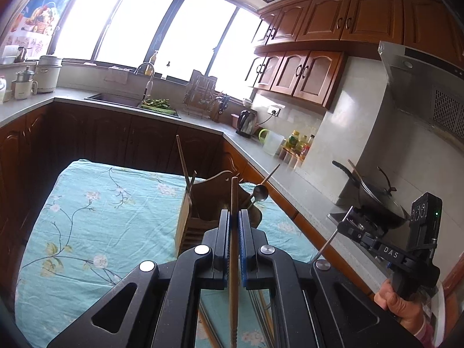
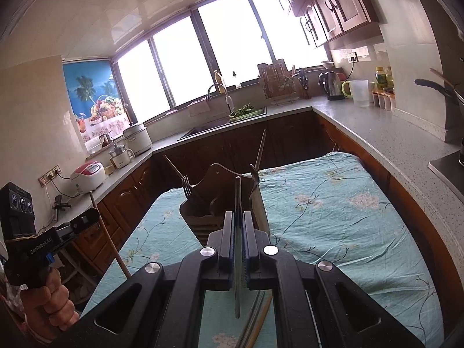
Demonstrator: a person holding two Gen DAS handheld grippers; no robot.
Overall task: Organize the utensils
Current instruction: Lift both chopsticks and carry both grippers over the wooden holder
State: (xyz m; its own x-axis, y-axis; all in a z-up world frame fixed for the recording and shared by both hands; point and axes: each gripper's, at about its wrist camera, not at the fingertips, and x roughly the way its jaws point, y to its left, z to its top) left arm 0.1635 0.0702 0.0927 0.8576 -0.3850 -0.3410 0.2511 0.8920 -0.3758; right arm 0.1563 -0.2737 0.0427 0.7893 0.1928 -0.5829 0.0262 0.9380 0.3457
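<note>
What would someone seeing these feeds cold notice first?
Probably the two claws, each clamped on one thin utensil: the left claw on a wooden chopstick, the right claw on a thin metal utensil. Just beyond both stands the wooden holder on the floral tablecloth, with a fork and a spoon already sticking out of it. Behind, the bright windows wash out the far counter.

The left gripper [image 1: 233, 220] pinches a wooden chopstick [image 1: 233, 203] between its blue-padded fingers [image 1: 243, 232], the stick running up past the fingertips. Just beyond stands a wooden utensil holder [image 1: 208, 200] on the floral teal cloth [image 1: 95, 208], with a metal spoon [image 1: 260, 193] and chopsticks [image 1: 182, 156] inside. At right, a hand [image 1: 403, 304] holds the right gripper [image 1: 352, 224], clamped on a thin metal rod [image 1: 327, 245].
</note>
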